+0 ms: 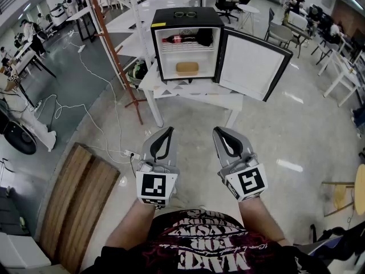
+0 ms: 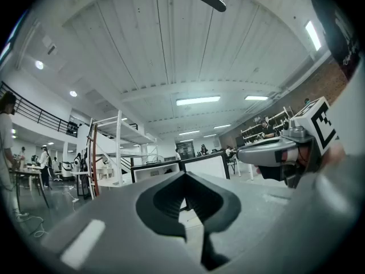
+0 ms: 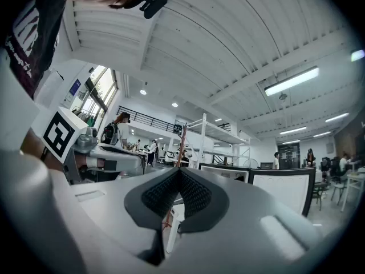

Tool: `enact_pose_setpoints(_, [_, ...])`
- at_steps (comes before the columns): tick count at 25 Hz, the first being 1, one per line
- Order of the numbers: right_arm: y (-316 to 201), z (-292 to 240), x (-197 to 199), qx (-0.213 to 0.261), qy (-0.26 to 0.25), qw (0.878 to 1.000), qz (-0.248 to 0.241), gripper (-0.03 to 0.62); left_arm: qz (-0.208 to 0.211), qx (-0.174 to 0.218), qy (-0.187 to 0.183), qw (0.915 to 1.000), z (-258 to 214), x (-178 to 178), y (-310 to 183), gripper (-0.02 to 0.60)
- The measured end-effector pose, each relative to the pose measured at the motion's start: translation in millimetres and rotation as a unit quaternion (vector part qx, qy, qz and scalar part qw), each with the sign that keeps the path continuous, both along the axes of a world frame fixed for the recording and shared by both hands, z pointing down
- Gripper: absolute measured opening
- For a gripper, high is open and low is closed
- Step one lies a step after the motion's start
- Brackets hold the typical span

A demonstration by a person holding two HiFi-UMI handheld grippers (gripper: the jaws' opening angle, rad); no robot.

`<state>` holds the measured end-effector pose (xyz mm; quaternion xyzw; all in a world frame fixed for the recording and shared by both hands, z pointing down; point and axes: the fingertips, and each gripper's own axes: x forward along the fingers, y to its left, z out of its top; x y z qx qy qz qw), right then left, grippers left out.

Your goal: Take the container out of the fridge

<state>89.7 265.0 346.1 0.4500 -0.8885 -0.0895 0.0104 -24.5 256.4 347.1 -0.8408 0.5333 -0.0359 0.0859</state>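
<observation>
A small black fridge [image 1: 185,20] stands on a white table [image 1: 197,99] ahead, its door [image 1: 251,63] swung open to the right. On its lower shelf sits a tan container [image 1: 187,68]; a red-labelled bottle [image 1: 179,39] lies on the upper shelf beside a dark item. My left gripper [image 1: 167,131] and right gripper [image 1: 219,131] are held low and close to my body, well short of the fridge, both shut with nothing between the jaws. In the left gripper view the shut left gripper [image 2: 183,178] points toward the fridge [image 2: 171,170]; the right gripper [image 3: 178,173] does the same.
A brown pole on a stand [image 1: 117,61] rises left of the table. White cables [image 1: 85,113] trail over the floor to a power strip [image 1: 132,154]. A wooden board [image 1: 74,201] lies at the lower left; a yellow stool [image 1: 349,193] at the right. Desks, chairs and people fill the background.
</observation>
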Motion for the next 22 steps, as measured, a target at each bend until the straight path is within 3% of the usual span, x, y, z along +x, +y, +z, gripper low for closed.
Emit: enact_pose_setpoints(22, [-78.6,29.0,-18.7,-0.038,-0.009,0.999,0.019,0.023,-0.002,-0.045,0.006,0.9989,38.8,-37.6,-77.1,0.000])
